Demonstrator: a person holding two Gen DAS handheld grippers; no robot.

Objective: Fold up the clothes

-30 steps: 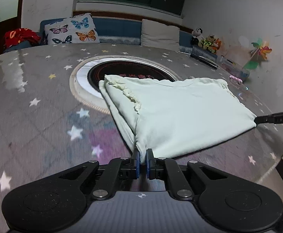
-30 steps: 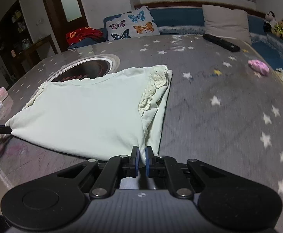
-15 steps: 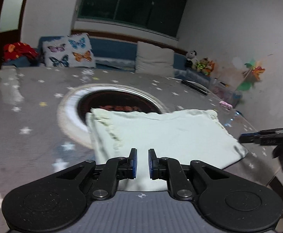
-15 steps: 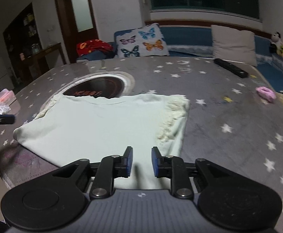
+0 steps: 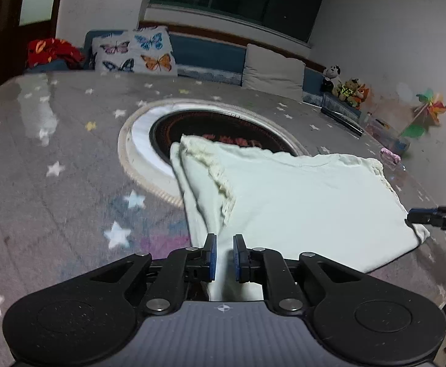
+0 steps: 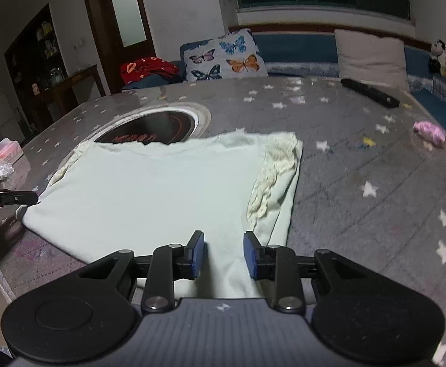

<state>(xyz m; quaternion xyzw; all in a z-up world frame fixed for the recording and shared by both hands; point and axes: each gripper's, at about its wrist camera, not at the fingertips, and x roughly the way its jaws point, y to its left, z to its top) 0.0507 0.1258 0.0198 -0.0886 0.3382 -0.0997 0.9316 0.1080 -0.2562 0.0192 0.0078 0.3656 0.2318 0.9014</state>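
Pale green shirt (image 6: 149, 195) lies folded flat on star-print table (image 6: 360, 159), neckline toward round inset, long axis left-right, frilled sleeves folded in. Left gripper (image 5: 223, 255) parted slightly; right gripper (image 6: 224, 253) wider, both over near hem, gripping nothing. Lettering unreadable.

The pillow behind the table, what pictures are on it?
Colourful butterflies on the white pillow: blue, purple and orange. The right wrist view shows it best.

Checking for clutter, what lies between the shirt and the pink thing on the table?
In the right wrist view, only bare starred tablecloth lies between shirt and pink thing.
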